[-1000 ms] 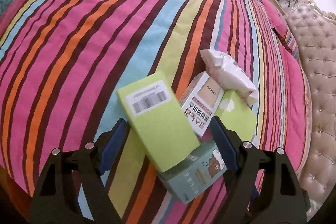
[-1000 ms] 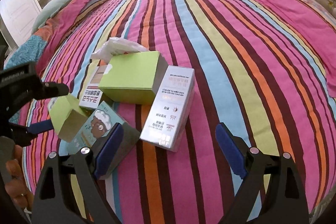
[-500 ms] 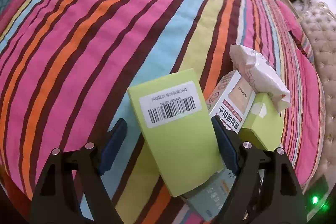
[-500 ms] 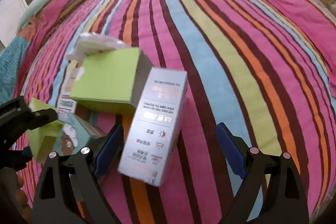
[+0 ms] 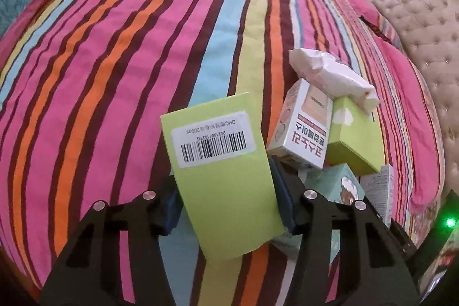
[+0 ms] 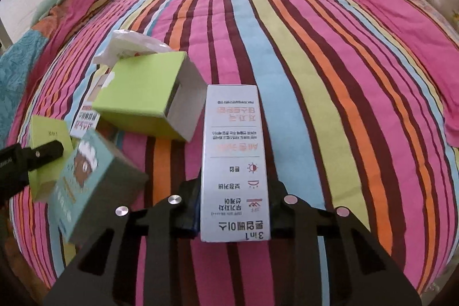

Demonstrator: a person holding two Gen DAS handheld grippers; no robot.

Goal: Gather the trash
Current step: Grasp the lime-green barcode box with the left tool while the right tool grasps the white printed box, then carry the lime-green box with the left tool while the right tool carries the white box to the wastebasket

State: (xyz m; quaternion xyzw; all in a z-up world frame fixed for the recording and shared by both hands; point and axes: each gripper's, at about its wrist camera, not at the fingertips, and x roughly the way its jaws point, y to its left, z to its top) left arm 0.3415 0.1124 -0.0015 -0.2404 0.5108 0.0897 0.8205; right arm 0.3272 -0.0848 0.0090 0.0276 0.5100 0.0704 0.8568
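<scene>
Our left gripper (image 5: 226, 208) has just closed its jaws on the flat lime-green carton with a barcode label (image 5: 221, 177), clamping it by its side edges above the striped bedspread (image 5: 114, 62). Our right gripper (image 6: 233, 208) has likewise just shut on the tall pale-blue printed box (image 6: 233, 157), gripping its near end. Between the two lie a teal bear-print box (image 6: 91, 185), an open lime-green box (image 6: 149, 93), a white Korean-lettered carton (image 5: 304, 131) and a crumpled white tissue packet (image 5: 332, 73) resting on top.

The tall pale-blue printed cardboard box (image 6: 233, 162) is clamped by the just-closed right claw (image 6: 233, 208) above the striped bed (image 6: 330, 62).
</scene>
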